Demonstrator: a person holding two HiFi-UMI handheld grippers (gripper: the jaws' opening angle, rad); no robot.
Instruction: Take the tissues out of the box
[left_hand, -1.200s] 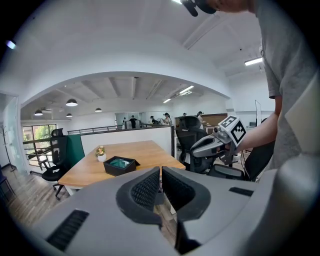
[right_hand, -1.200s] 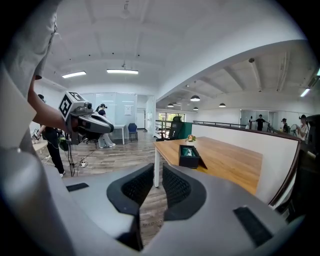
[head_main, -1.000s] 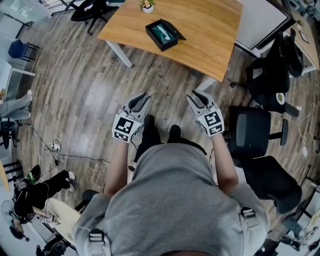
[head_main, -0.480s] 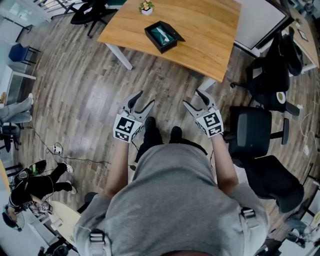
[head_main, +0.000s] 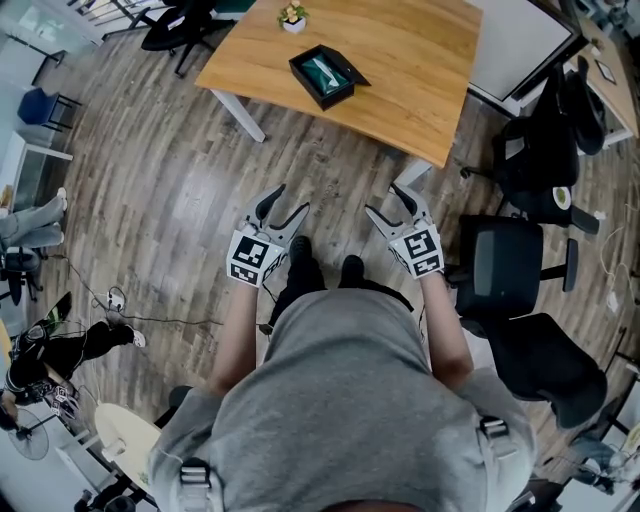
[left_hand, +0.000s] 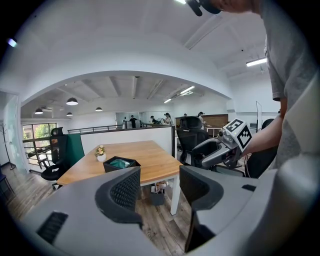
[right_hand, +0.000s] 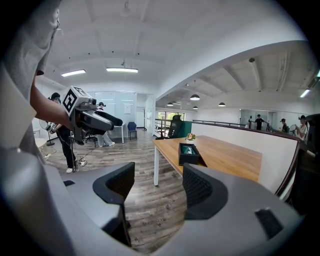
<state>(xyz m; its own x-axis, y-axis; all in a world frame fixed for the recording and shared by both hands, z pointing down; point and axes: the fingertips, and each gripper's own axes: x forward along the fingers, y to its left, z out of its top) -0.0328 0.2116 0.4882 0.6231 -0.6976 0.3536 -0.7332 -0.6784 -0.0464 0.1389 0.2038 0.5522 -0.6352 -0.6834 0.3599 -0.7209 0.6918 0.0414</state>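
box (head_main: 312, 84): black and open-topped, it sits on the wooden table (head_main: 420, 60) at the top centre of the head view, just below a small potted plant (head_main: 293, 14) and well apart from both of your tools.
tissues (head_main: 324, 68): a pale greenish wad lies inside the box. How it is folded, and how many sheets there are, is too small to tell.
handling: expect the tissues to be very light, soft and limp, likelier to crumple or tear than to slip. The box looks light enough to lift or slide along with a pull, so you may need one tool to steady its rim.
where to take hold: the best bet is a pinch on the topmost raised fold near the middle of the opening, drawn straight upward.
left gripper (head_main: 285, 200): it hangs over the plank floor (head_main: 180, 180) just left of centre in the head view, aimed toward the table. Its jaws have just been opening and now stand spread wide. Its own view shows only floor and the far table between the pads, so it holds and touches nothing.
right gripper (head_main: 385, 198): it hangs just right of centre, level with its partner and angled slightly toward it. Its jaws have also just been opening and stand as wide. Between its pads you see bare floor and the table's near corner, so it too is empty and touches nothing.
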